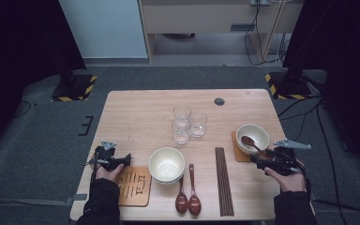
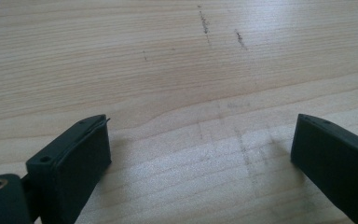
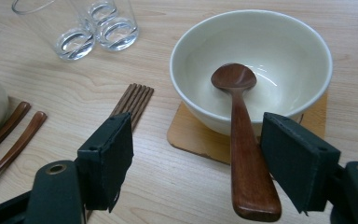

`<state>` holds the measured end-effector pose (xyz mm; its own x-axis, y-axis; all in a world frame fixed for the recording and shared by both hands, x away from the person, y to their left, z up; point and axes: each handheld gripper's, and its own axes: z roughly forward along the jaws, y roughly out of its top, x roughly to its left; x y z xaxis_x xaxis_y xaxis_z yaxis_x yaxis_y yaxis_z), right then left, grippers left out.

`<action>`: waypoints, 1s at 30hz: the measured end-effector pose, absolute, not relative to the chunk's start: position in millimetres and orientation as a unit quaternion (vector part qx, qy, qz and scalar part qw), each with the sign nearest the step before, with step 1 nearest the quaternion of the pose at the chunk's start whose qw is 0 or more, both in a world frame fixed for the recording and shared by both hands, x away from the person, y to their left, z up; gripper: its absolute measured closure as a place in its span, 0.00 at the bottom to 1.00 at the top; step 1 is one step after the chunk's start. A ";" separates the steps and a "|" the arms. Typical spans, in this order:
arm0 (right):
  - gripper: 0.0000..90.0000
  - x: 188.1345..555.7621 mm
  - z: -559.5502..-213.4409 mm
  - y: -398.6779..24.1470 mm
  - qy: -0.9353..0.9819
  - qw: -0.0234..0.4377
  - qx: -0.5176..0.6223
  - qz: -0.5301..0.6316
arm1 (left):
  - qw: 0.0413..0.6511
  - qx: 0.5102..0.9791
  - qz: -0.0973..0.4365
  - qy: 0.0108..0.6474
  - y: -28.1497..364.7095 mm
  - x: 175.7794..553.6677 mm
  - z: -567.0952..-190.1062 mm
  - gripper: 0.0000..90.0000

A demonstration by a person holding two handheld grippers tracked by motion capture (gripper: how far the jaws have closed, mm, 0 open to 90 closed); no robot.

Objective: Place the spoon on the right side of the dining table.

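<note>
**Spoon laid in the right-hand bowl; second place setting not yet laid**

A table setting is judged to be in hand, and roughly half done; on the pale wooden table (image 1: 136,112) a cream ceramic bowl (image 3: 261,51) is seen standing on a thin tan square coaster (image 3: 191,133) at the person's right, and a dark brown wooden spoon (image 3: 242,135) has been laid in it, head down in the bowl and handle slanting out over the rim toward the right gripper (image 3: 198,158). The jaws of that gripper are held well apart; the spoon's handle lies between them, just beside the right-hand pad, and no squeeze on it can be made out, so the spoon is taken as released or nearly so.

The left gripper (image 2: 200,154) is held with its jaws wide apart over bare tabletop, nothing between them.

Still to be placed, by this judgement: the stack of cream bowls (image 1: 167,164) at the near centre, the two brown wooden spoons (image 1: 188,199) lying before it, the bundle of dark chopsticks (image 1: 223,180), and the three clear drinking glasses (image 1: 188,124); the patterned wooden coaster (image 1: 133,186) near the left hand lies bare.
</note>
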<state>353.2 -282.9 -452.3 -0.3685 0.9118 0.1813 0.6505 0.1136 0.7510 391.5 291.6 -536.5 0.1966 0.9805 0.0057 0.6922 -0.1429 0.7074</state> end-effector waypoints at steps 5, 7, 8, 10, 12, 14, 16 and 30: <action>0.29 351.6 -451.2 -279.6 0.727 0.164 0.536 0.396 | 0.294 0.715 0.245 0.585 291.6 391.5 -536.5 0.04; 0.29 351.0 -451.4 -277.9 0.728 0.164 0.536 0.396 | 0.294 0.715 0.245 0.585 291.6 391.5 -536.5 0.04; 0.29 350.5 -451.5 -277.0 0.728 0.163 0.535 0.396 | 0.294 0.715 0.245 0.585 291.6 391.5 -536.5 0.04; 0.29 349.1 -451.5 -274.5 0.729 0.160 0.535 0.397 | 0.294 0.715 0.245 0.585 291.6 391.5 -536.5 0.04; 0.29 349.0 -451.7 -273.5 0.730 0.161 0.532 0.397 | 0.295 0.715 0.245 0.585 291.6 391.5 -536.5 0.04; 0.29 348.7 -451.8 -272.2 0.731 0.160 0.532 0.398 | 0.294 0.715 0.245 0.585 291.6 391.5 -536.5 0.04; 0.29 348.6 -451.9 -271.3 0.732 0.160 0.530 0.397 | 0.294 0.715 0.245 0.585 291.6 391.5 -536.6 0.04; 0.28 347.3 -447.9 -264.4 0.730 0.167 0.524 0.404 | 0.295 0.715 0.244 0.585 291.6 391.5 -536.6 0.04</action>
